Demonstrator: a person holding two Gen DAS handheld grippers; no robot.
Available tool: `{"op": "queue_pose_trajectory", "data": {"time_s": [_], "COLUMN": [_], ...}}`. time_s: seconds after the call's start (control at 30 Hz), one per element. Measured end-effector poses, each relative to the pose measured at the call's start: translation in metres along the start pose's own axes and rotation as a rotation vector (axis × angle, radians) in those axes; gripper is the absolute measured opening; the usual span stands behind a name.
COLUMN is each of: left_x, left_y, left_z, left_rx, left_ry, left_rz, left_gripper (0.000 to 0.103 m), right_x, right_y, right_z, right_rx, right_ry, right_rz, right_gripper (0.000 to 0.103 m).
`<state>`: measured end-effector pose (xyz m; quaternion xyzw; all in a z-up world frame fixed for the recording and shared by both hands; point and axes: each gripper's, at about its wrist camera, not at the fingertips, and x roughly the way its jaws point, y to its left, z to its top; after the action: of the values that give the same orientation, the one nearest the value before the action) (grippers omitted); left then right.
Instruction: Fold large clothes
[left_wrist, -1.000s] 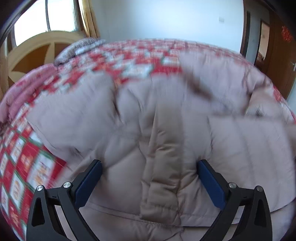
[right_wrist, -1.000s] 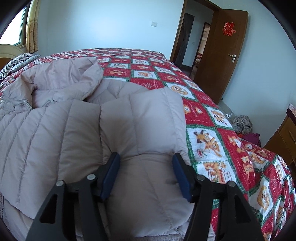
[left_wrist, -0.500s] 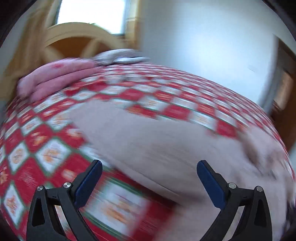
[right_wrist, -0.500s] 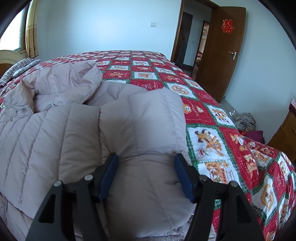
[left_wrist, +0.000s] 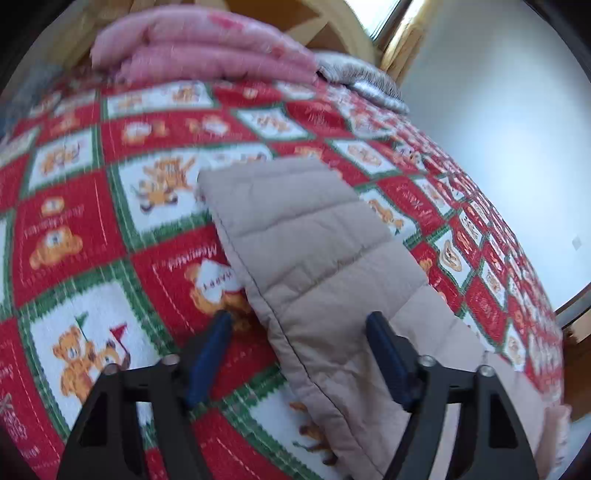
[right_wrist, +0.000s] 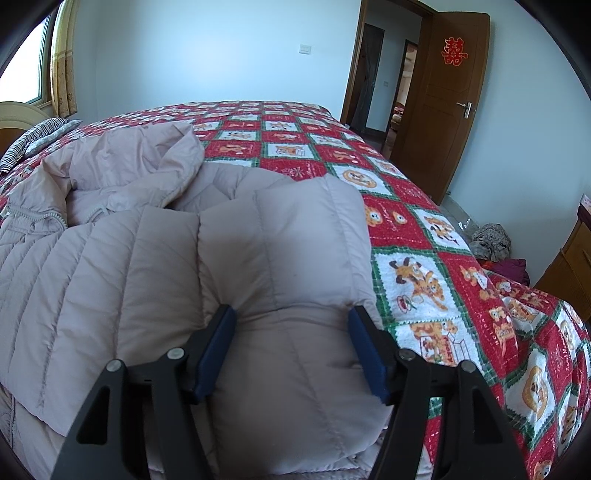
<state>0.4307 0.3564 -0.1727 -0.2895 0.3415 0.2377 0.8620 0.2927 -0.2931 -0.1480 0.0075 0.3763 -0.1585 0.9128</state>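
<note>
A large beige quilted puffer coat (right_wrist: 155, 258) lies on the bed. Its hood (right_wrist: 133, 162) is bunched at the far left, and one sleeve (right_wrist: 306, 243) is folded over the body. My right gripper (right_wrist: 291, 317) is open, its blue pads either side of that folded sleeve, just above it. In the left wrist view the other sleeve (left_wrist: 314, 251) lies stretched out flat on the quilt. My left gripper (left_wrist: 299, 325) is open over that sleeve's near part, one pad over the quilt and one over the sleeve.
The bed has a red, green and white bear-patterned quilt (right_wrist: 424, 236). Folded pink bedding (left_wrist: 199, 55) and a striped pillow (right_wrist: 33, 140) lie by the wooden headboard. An open brown door (right_wrist: 443, 96), a clothes pile (right_wrist: 495, 247) on the floor and a wooden cabinet (right_wrist: 569, 266) are to the right.
My left gripper has swung left off the coat's body to the outstretched sleeve near the headboard side. My right gripper has stayed over the folded sleeve, barely moving.
</note>
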Motion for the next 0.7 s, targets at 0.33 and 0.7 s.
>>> {"op": "queue_pose_trajectory", "data": {"time_s": [0.33,0.7], "left_x": [-0.055,-0.273], "left_y": [-0.032,-0.216], "left_z": [0.026,-0.137], "left_rx": [0.099,0.858], "left_ry": [-0.12,-0.337], "left_rz": [-0.304,-0.69], "left_gripper": [0.005,0.005], "right_x": [0.001,0.002], "right_y": [-0.002,-0.002], "right_z": [0.0,0.0], "right_rx": [0.009,0.013], "right_ry": [-0.002,0.001], "right_rz": [0.008,0.013], "right_gripper": [0.068,0.069]}}
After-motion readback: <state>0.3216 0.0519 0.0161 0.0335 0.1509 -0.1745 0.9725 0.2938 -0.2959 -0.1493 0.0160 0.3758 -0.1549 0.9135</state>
